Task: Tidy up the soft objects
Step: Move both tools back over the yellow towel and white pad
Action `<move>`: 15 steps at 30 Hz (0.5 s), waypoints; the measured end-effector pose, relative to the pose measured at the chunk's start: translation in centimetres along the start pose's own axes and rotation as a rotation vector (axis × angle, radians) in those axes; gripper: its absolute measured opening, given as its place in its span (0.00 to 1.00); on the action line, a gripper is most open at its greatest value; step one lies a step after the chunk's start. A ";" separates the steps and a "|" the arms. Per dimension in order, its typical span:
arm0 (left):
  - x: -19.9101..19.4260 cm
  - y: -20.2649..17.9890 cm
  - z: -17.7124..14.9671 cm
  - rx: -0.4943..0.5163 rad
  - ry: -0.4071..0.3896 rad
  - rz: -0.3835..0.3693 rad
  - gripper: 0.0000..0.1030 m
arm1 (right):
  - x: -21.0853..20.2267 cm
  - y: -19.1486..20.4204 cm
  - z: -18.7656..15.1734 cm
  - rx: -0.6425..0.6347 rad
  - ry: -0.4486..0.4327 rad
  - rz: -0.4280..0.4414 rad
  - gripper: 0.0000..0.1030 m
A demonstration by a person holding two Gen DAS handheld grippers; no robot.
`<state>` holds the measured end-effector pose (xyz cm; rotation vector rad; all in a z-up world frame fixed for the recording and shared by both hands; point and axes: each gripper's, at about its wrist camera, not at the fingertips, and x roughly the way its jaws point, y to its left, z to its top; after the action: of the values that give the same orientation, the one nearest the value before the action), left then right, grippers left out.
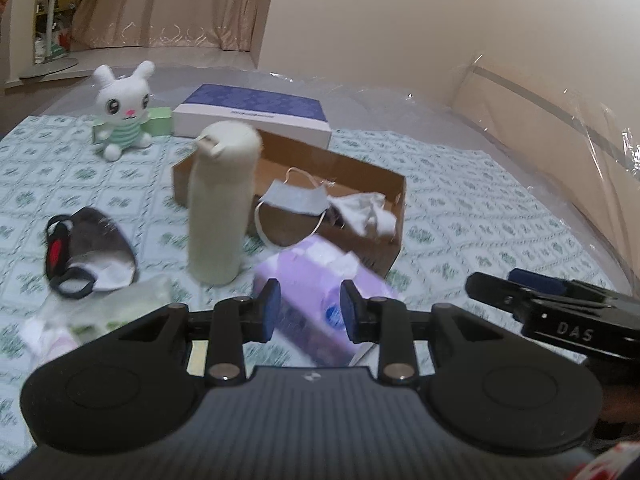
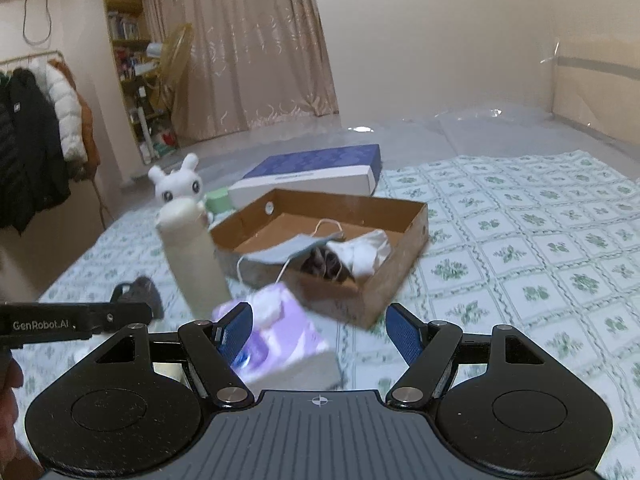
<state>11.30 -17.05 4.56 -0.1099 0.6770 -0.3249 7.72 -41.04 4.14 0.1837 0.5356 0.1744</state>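
Note:
A brown cardboard box [image 1: 352, 168] [image 2: 404, 240] lies on the patterned bed cover and holds a blue face mask [image 1: 296, 198] [image 2: 308, 245] and white cloth [image 1: 368, 212] [image 2: 364, 254]. A purple tissue pack [image 1: 320, 292] [image 2: 280, 336] lies just in front of it. My left gripper [image 1: 307, 312] is open, its blue pads either side of the pack's near end. My right gripper [image 2: 320, 330] is open wide, above the pack. A grey mask [image 1: 92, 248] [image 2: 140, 296] lies at the left. A white plush rabbit [image 1: 124, 108] [image 2: 180, 184] sits far left.
A tall cream bottle [image 1: 220, 204] [image 2: 196, 260] stands left of the box. A blue-and-white flat box [image 1: 252, 114] [image 2: 316, 174] lies behind it, with a green item [image 1: 160, 120] beside the rabbit. Soft packets [image 1: 120, 308] lie at the near left. Clear plastic sheeting covers the far bed.

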 end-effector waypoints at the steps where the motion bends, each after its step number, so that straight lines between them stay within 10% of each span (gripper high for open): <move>1: -0.4 0.3 -0.4 -0.001 0.003 0.001 0.28 | -0.4 0.4 -0.5 -0.007 0.005 -0.006 0.71; 15: -6.2 4.8 -6.6 0.016 0.015 0.072 0.28 | -4.0 5.8 -6.5 -0.010 0.078 -0.021 0.71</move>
<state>3.88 -10.46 2.13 -0.0675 0.6909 -0.2625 0.23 -35.40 1.87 0.1616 0.6139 0.1639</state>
